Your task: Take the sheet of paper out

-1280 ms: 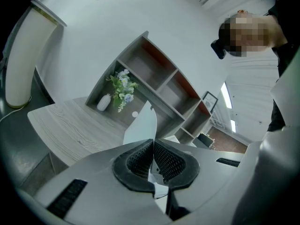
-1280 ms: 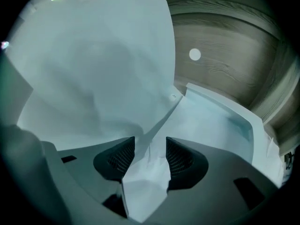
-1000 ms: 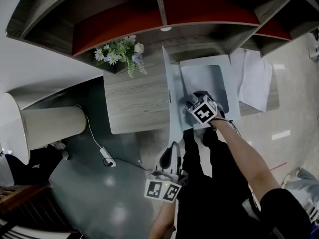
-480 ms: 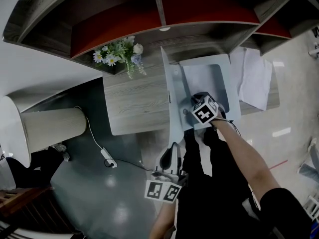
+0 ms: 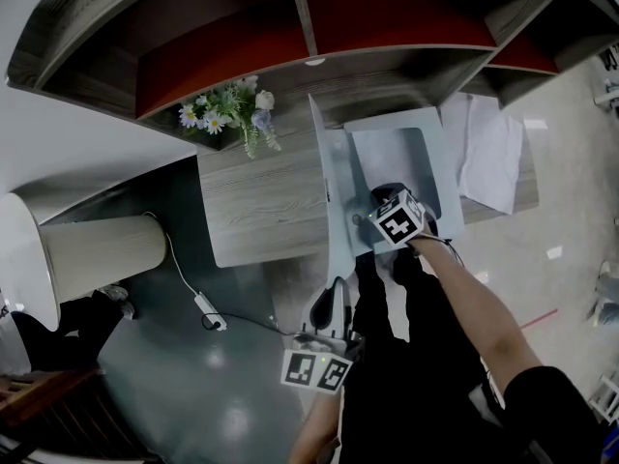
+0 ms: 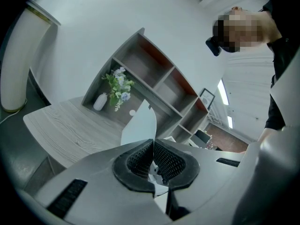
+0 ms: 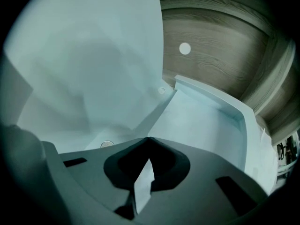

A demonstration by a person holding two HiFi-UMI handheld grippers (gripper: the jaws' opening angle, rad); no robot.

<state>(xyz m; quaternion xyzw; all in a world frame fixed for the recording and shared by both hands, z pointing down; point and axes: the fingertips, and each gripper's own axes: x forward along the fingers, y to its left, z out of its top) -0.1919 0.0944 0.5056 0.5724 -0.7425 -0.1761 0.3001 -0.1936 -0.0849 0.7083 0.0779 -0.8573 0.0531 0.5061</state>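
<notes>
Compared with a second ago, the right gripper (image 7: 148, 142) is changed: its jaws were wide apart then, and now they are pressed together. Its marker cube sits only a little closer to the near edge of the folder (image 5: 453, 182). The left gripper (image 6: 153, 142) is at the same place as before, just off the near edge of the desk (image 5: 261, 201).

The sheet of paper (image 7: 142, 189) is caught in the right gripper – a narrow white strip of it stands on edge between the two dark pads. The rest goes down under the jaws into the open tray of the pale blue folder, where I cannot follow it. The folder lies on the wooden desk, in front of the shelf (image 5: 232, 56). Its cover (image 6: 141, 123) stands upright at the left side of the tray, and the left gripper is clenched on the cover's near end.

For print, I see the black-and-white square markers on each gripper's cube – a pattern only. A small round white dot (image 7: 184, 48) on the desk is blank.
</notes>
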